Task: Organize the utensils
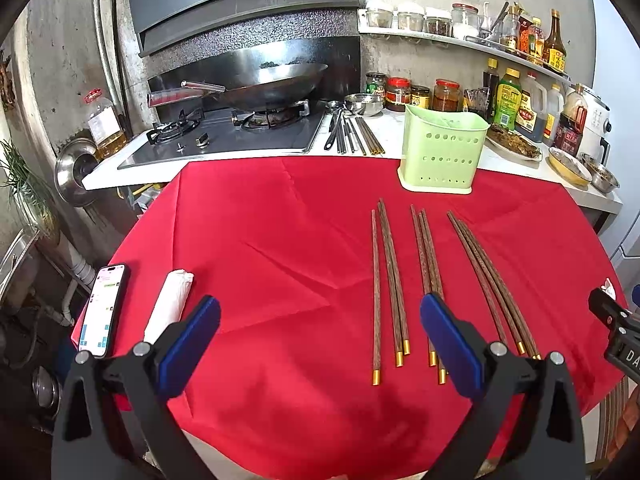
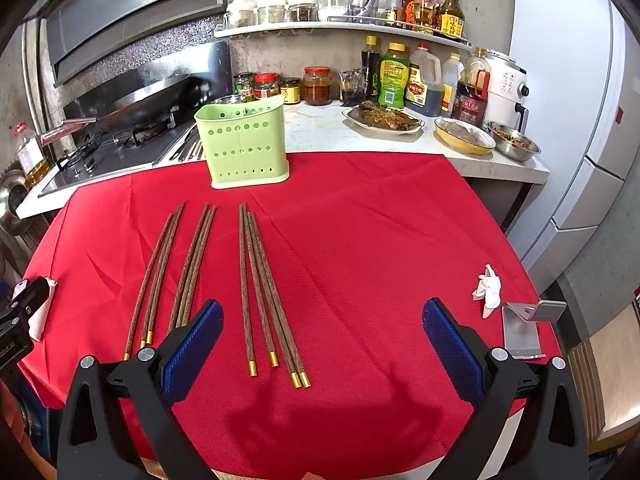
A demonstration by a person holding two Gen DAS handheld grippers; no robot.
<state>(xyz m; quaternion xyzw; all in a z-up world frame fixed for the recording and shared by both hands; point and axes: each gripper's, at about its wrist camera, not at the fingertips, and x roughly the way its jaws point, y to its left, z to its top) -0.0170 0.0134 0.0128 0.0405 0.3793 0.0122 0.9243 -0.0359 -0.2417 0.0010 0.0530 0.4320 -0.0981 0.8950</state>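
**Lining up for the first chopstick pick**

I am holding both grippers above the near edge of the red tablecloth (image 2: 360,240), and neither is carrying anything. The left gripper (image 1: 320,340) is hanging with its blue pads spread wide; the right gripper (image 2: 323,340) is spread just as wide.

The wooden chopsticks (image 2: 260,288) are lying flat on the cloth in three loose bundles, gold-capped ends toward me, tips pointing at the green utensil holder (image 2: 244,144). The holder is standing upright at the far edge of the cloth, just in front of the counter (image 2: 320,132), and from here it looks empty, though I cannot see to its bottom.

I am judging the rightmost bundle to be the natural first target, since it is sitting between the right gripper's fingers in the right wrist view. To do this well, I am planning to come down near the gold caps, close across the sticks rather than along them, and take one or two rather than the whole fan, because they are splaying apart at the near end. Thin sticks on cloth could roll away, so a low, square approach matters.
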